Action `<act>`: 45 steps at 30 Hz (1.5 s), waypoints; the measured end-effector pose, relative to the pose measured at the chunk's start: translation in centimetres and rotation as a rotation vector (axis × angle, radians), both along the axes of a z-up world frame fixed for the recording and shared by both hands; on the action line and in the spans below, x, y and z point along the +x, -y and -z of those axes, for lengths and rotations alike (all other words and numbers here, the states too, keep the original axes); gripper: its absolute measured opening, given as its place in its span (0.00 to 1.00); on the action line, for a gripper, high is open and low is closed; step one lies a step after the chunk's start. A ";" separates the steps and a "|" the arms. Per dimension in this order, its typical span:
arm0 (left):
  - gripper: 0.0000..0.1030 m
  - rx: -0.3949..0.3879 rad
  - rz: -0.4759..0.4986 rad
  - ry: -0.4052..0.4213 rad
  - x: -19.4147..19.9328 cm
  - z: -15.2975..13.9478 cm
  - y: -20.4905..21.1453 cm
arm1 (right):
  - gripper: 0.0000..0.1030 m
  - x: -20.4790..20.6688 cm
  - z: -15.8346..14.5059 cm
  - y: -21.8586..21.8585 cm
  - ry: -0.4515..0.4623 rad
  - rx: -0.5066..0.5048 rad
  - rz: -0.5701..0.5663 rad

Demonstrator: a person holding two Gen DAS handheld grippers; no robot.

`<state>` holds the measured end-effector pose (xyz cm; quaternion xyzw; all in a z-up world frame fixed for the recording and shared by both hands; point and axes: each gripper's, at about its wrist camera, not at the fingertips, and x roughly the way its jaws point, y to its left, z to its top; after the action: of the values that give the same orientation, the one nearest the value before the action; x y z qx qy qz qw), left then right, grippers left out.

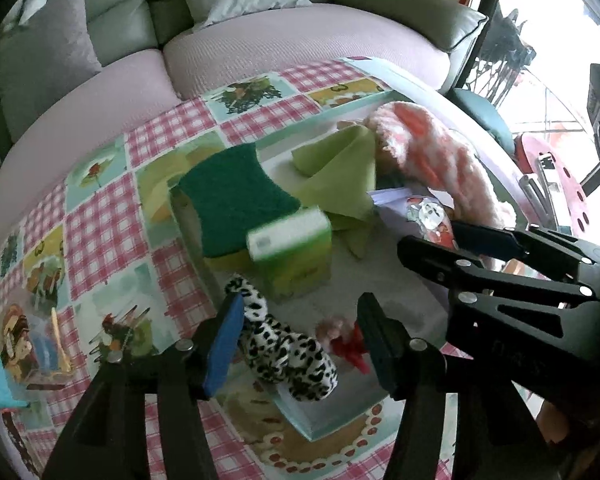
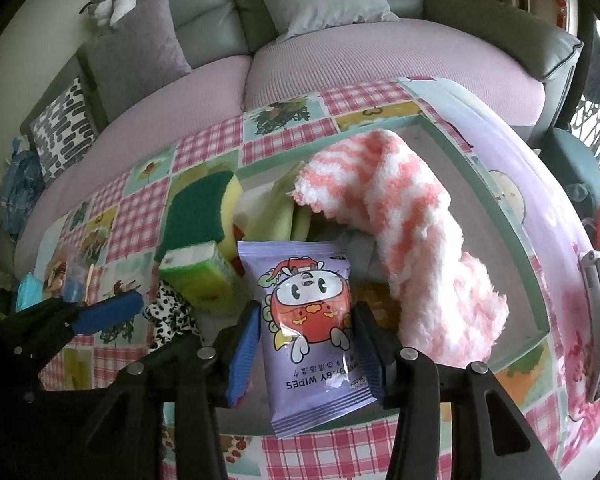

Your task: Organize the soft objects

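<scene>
Straddling the lilac foil baby-wipes packet, the right gripper stands open (pads not pressing). Before lifting away, clear both sides evenly. The left gripper, likewise open, has the leopard-print plush toy between its fingers.

Daylight, soft and even; source at right edge of both views, where the window is blown out to white. Shadows faint under items on the tabletop. Strong fisheye bending: sofa edge bows, black vignette in all corners. Motion blur on the green box in left wrist view. Glare streaks on the wipes pack. Colours slightly washed.
</scene>
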<state>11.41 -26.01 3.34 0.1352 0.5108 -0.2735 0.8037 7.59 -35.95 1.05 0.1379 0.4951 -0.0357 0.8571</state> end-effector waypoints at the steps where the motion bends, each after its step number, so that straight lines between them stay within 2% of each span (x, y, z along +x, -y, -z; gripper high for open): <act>1: 0.62 0.003 -0.003 0.002 0.0 -0.1 -0.1 | 0.54 0.0 -0.1 -0.1 0.000 0.000 0.001; 3: 0.66 0.016 -0.012 0.013 -0.2 -0.3 -0.4 | 0.61 -0.1 -0.3 -0.3 -0.002 -0.003 -0.001; 12: 0.66 0.059 -0.098 0.049 -0.9 -1.7 -3.8 | 0.63 -1.1 -1.7 -1.6 0.012 -0.015 -0.009; 15: 0.67 0.053 -0.145 0.043 -0.9 -1.9 -5.5 | 0.69 -1.5 -1.7 -2.4 0.005 -0.026 -0.021; 17: 0.73 0.049 -0.181 0.033 -0.8 -1.8 -6.7 | 0.71 -1.8 -1.5 -3.0 -0.003 -0.033 -0.028; 18: 0.82 0.047 -0.202 0.030 -0.8 -1.7 -7.3 | 0.74 -2.0 -1.4 -3.2 -0.008 -0.035 -0.030; 23: 0.85 0.073 -0.338 0.024 -0.9 -0.4 -11.0 | 0.88 -3.2 -0.8 -4.8 -0.027 -0.056 -0.062; 25: 0.88 0.077 -0.375 0.022 -1.1 0.0 -12.3 | 0.98 -3.7 -0.7 -5.5 -0.025 -0.065 -0.075; 29: 0.89 0.078 -0.451 0.023 -2.2 0.8 -14.8 | 0.99 -4.7 -0.8 -6.8 -0.012 -0.072 -0.093; 34: 0.91 0.090 -0.499 0.024 -4.1 1.4 -17.2 | 1.00 -5.8 -0.7 -8.5 0.004 -0.078 -0.112; 39: 0.91 0.091 -0.526 0.036 -5.6 1.4 -18.5 | 1.00 -6.5 -0.1 -9.6 -0.002 -0.077 -0.116; 45: 0.91 0.090 -0.541 0.010 -7.0 1.9 -19.5 | 1.00 -7.1 0.8 -10.5 -0.013 -0.078 -0.128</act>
<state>4.41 -6.55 1.39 0.0309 0.5362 -0.0253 0.8432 0.46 -25.48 0.25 0.0725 0.5067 -0.0010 0.8590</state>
